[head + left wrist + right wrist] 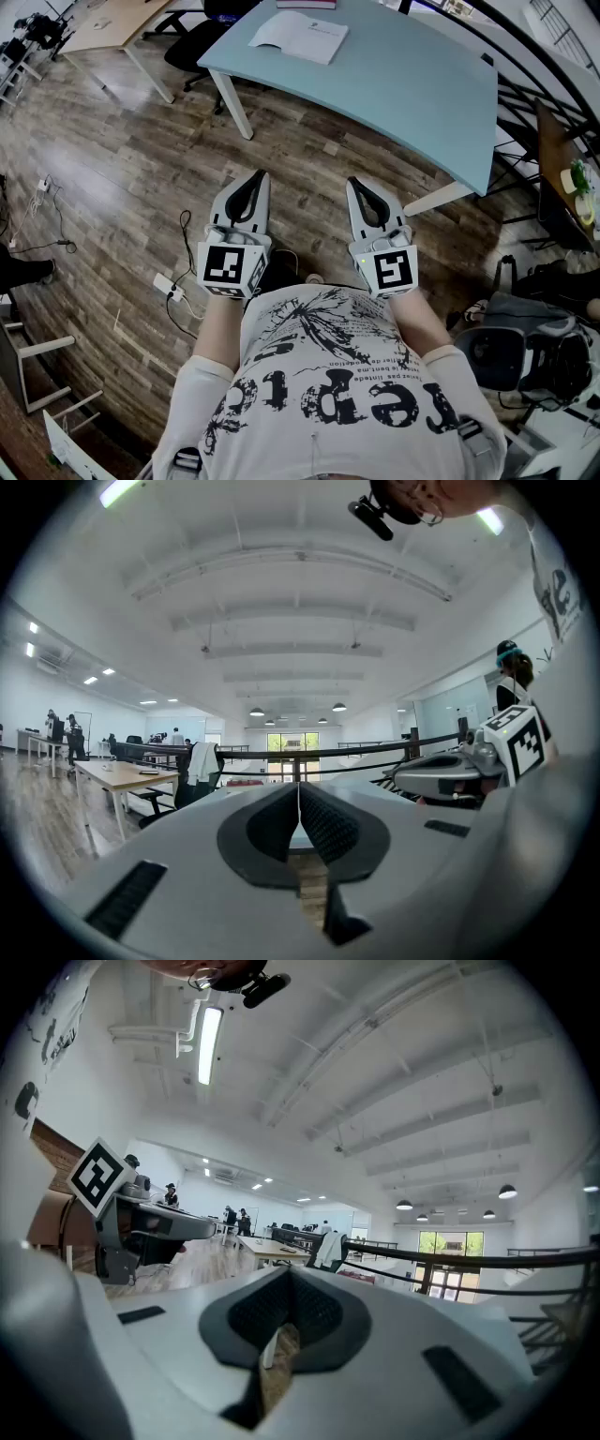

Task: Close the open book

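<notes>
Floorboards (112, 169) run beneath both tools, which I hold level and side by side, close to my torso. My left gripper (257, 180) has its jaws pressed together with nothing between them. My right gripper (358, 186) is closed the same way and also empty. Farther off stands the pale blue table (412, 89). The open book (300, 37) lies flat on its far left part, pages up, well apart from both grippers.
</notes>
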`<state>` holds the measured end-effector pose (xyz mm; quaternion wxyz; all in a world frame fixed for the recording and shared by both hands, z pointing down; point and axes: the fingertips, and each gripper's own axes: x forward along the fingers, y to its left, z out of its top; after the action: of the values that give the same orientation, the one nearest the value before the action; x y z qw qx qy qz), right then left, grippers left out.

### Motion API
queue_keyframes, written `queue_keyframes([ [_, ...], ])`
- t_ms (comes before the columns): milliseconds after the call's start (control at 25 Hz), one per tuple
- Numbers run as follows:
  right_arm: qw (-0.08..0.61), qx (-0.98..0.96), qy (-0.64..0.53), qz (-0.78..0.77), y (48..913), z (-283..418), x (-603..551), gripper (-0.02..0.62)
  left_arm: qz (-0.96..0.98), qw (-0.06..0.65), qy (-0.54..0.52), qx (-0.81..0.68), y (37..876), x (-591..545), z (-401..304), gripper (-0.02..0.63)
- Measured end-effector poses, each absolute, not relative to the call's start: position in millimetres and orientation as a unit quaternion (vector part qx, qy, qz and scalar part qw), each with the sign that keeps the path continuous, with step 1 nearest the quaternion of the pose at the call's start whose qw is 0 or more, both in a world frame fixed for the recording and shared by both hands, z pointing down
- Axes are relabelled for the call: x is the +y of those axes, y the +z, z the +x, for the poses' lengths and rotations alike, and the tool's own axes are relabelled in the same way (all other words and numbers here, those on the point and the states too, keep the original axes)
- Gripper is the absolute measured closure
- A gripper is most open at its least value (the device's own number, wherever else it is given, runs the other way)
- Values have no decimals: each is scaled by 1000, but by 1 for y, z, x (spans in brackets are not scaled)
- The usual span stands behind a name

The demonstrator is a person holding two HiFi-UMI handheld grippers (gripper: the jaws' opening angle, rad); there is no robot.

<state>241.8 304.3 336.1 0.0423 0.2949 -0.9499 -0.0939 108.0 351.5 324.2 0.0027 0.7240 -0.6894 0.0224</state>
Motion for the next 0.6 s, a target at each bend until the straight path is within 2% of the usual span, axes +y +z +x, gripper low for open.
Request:
queue_keyframes([
  [600, 61, -953, -52, 291, 358, 221, 276, 584, 731, 26, 20, -682, 338, 315, 88, 586],
])
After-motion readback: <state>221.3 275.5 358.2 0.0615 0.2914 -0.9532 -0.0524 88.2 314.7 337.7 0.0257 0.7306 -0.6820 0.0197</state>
